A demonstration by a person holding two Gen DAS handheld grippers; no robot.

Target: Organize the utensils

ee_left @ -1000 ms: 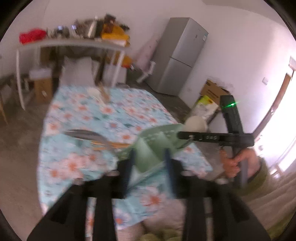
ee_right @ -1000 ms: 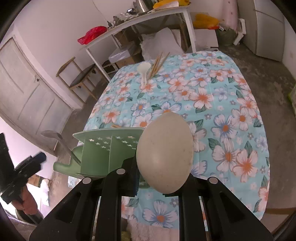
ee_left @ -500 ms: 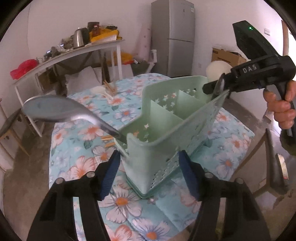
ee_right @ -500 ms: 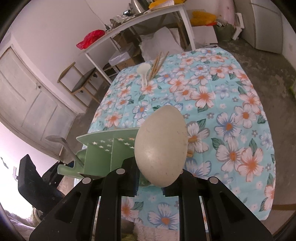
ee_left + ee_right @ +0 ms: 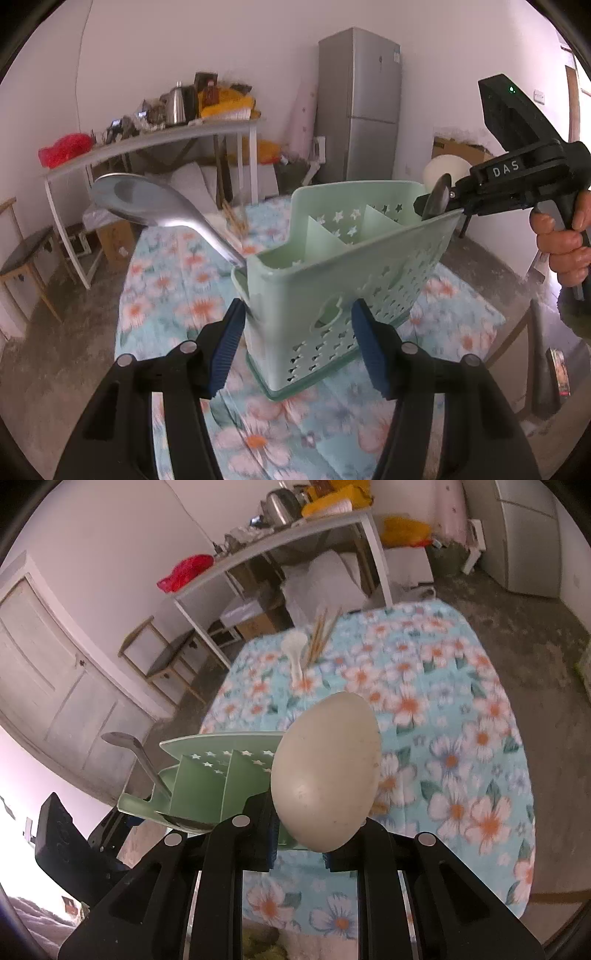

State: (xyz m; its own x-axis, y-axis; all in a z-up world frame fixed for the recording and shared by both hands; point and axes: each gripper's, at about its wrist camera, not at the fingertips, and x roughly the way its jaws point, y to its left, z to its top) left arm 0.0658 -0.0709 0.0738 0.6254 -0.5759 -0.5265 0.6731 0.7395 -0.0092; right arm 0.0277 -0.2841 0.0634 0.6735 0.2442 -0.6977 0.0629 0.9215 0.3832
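— Left gripper (image 5: 297, 334)?
— Closing around the green caddy's (image 5: 343, 280) near end on the floral table (image 5: 461, 709).
— Right gripper (image 5: 299, 843)?
— Clamping a cream ladle (image 5: 327, 775) above the caddy.

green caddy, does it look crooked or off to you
Yes. The green caddy sits tilted rather than flat on the floral tablecloth, between the closing left tongs, whose pads aren't clearly pressing it. A metal ladle leans out of its end compartment.
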